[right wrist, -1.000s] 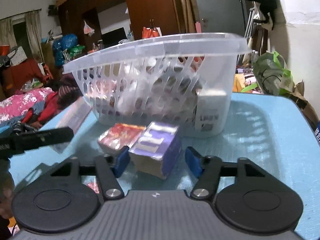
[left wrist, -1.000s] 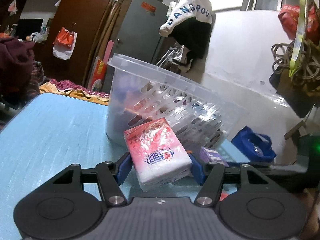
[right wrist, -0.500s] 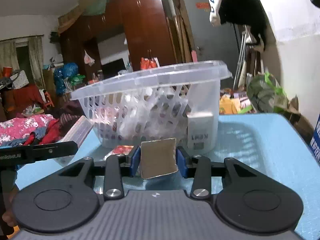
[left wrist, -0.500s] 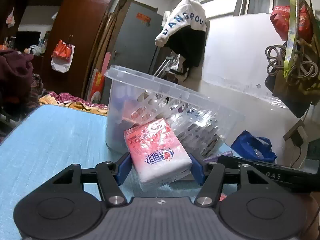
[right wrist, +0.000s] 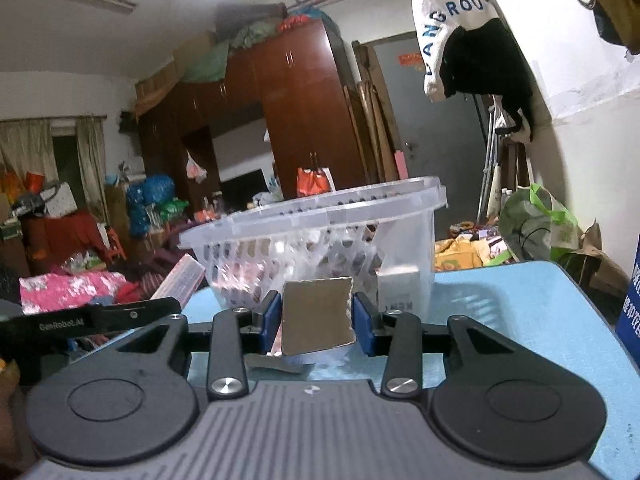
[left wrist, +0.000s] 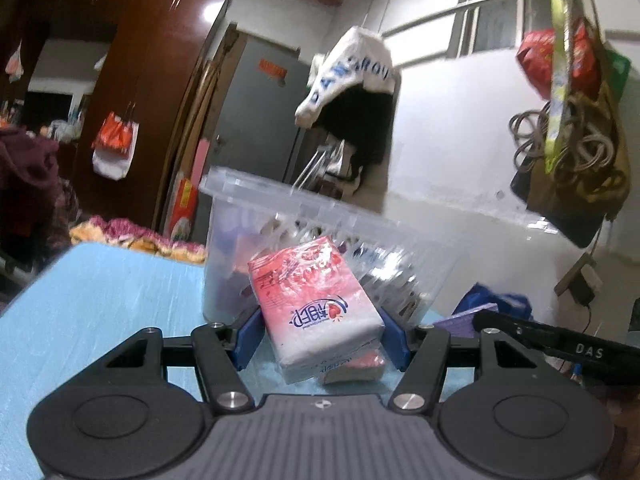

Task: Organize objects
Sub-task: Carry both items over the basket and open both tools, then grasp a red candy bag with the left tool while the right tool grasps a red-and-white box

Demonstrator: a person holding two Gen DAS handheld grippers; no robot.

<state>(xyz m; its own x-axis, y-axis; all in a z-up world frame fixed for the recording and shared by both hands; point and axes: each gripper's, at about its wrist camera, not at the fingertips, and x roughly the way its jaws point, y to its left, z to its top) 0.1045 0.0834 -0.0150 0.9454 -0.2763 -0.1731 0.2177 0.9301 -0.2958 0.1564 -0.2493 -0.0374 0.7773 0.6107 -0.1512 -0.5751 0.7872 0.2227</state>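
Note:
My left gripper (left wrist: 320, 332) is shut on a pink and white tissue pack (left wrist: 316, 304) and holds it above the blue table (left wrist: 100, 300), just in front of the clear plastic basket (left wrist: 280, 208). My right gripper (right wrist: 316, 320) is shut on a small purple box (right wrist: 316, 316), seen from its grey underside, lifted in front of the same basket (right wrist: 320, 216). The tissue pack (right wrist: 180, 280) and the left gripper's body (right wrist: 88, 316) show at the left of the right wrist view. A red packet (left wrist: 360, 364) lies on the table under the left gripper.
The basket holds several packets. The right gripper's body (left wrist: 560, 348) and the purple box (left wrist: 464, 316) reach in from the right of the left wrist view. A bag (left wrist: 360, 80) hangs above the basket. A blue box (right wrist: 630, 300) stands at the table's right edge.
Both grippers have risen and tilted upward with their loads. The right gripper closed on the purple box and lifted it off the table. The basket now sits lower in both views.

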